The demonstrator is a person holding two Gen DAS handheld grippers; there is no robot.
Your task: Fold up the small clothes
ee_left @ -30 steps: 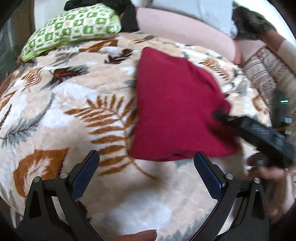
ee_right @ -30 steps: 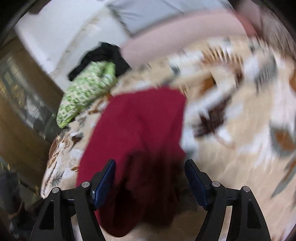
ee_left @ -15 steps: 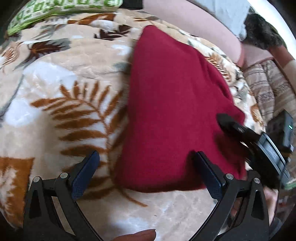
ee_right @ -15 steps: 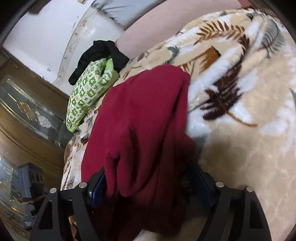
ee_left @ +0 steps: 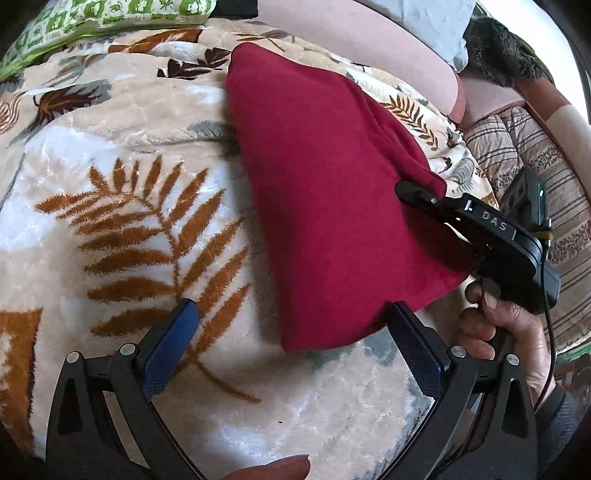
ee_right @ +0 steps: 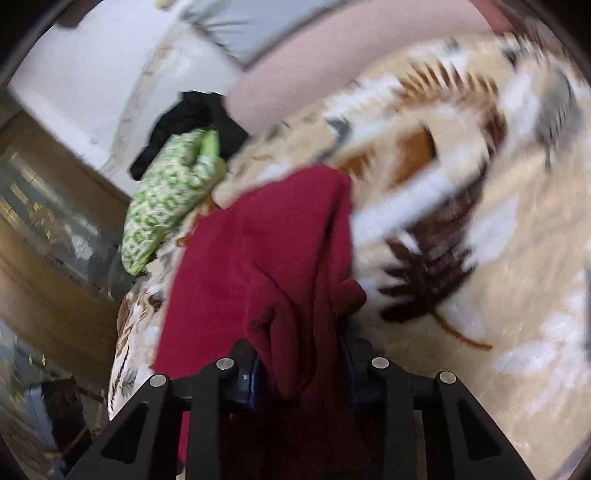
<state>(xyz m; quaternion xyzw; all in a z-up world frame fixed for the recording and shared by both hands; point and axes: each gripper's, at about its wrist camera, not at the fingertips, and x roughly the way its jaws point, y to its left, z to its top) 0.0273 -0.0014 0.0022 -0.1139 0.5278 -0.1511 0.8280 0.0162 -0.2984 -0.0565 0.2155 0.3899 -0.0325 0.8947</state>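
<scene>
A dark red garment (ee_left: 332, 192) lies folded on a leaf-patterned blanket (ee_left: 122, 206). My left gripper (ee_left: 291, 354) is open and empty, just short of the garment's near corner, its right finger next to the cloth edge. My right gripper (ee_right: 301, 365) is shut on a bunched edge of the red garment (ee_right: 273, 266), lifting it. In the left wrist view the right gripper (ee_left: 417, 192) pinches the garment's right corner.
A green patterned pillow (ee_left: 103, 18) and a black cloth (ee_right: 188, 122) lie at the far edge of the bed. A pink bolster (ee_left: 388, 48) runs along the back. A striped sofa cover (ee_left: 524, 155) is to the right.
My right gripper closed on the garment's right edge and lifted it. My left gripper moved closer to the garment's near corner and stayed open.
</scene>
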